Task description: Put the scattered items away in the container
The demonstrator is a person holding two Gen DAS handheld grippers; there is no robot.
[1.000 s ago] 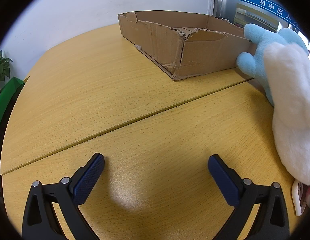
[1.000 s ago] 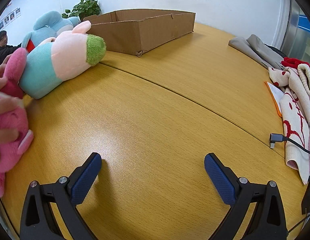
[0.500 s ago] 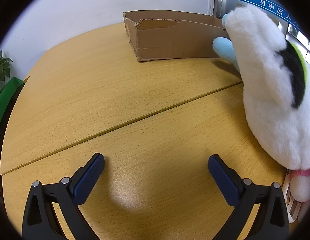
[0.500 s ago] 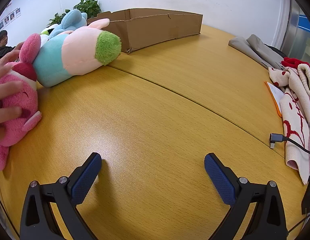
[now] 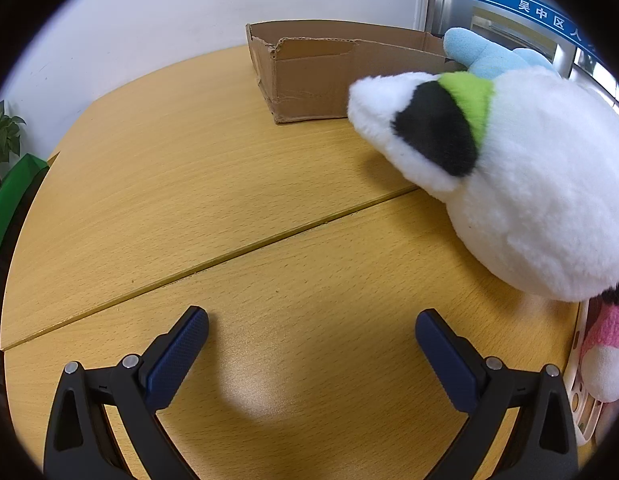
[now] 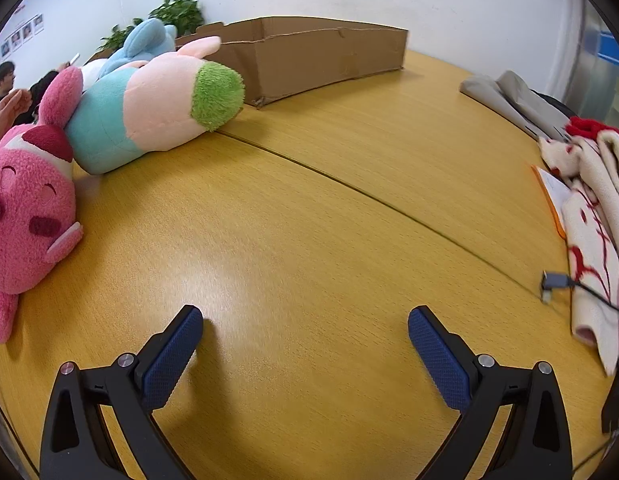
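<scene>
Wooden tabletop (image 6: 349, 208) ahead of jaws; cardboard box (image 6: 329, 52) beyond, interior unseen. Plush toys (image 6: 149, 108) left outside. Both jaws spread, nothing gripped.

Plush toys (image 6: 149, 108) on the table (image 6: 309, 220), just before the cardboard box (image 6: 329, 56); cloths (image 6: 589, 200) far right.

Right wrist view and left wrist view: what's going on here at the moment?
Both grippers, left gripper and right gripper, hover open and empty over the yellow wooden table. No toy is in hand. The pink plush toy, the teal, pink and green plush toy and the white plush with a black patch lie on the table outside the brown cardboard box, so tidying has not visibly begun.
</scene>
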